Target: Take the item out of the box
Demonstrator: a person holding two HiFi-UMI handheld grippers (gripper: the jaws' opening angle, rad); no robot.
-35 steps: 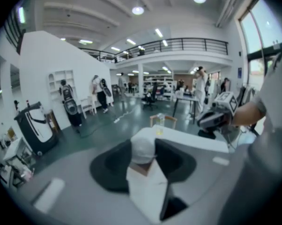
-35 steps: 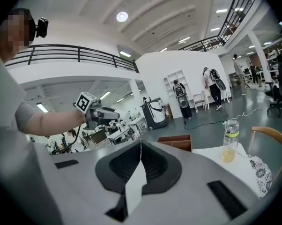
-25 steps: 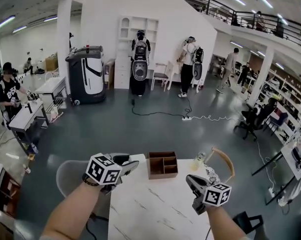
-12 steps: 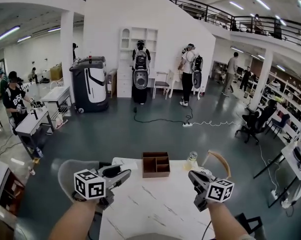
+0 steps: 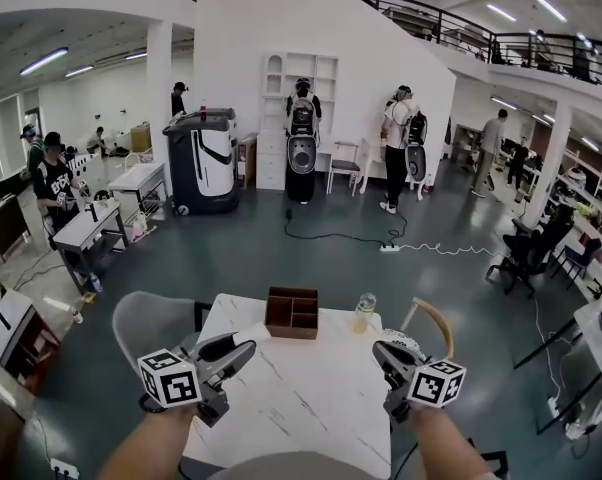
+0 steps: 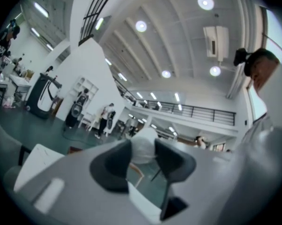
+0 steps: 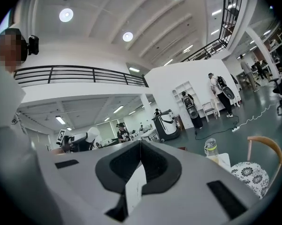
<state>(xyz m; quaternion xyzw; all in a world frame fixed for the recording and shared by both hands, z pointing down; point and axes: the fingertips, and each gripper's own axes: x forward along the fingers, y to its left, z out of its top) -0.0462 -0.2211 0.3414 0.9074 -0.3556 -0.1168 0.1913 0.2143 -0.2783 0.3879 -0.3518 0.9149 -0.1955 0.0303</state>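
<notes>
Marbled table (image 5: 311,408) is carrying the compartment box (image 5: 292,313) at its far edge. Left gripper (image 5: 247,344), jaws partway apart, is pinching a white rounded item (image 6: 142,150), apparently already extracted. Right gripper (image 5: 379,351) is idling, jaws together, empty.

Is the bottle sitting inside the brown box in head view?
No, the bottle stands on the table to the right of the box, apart from it.
</notes>
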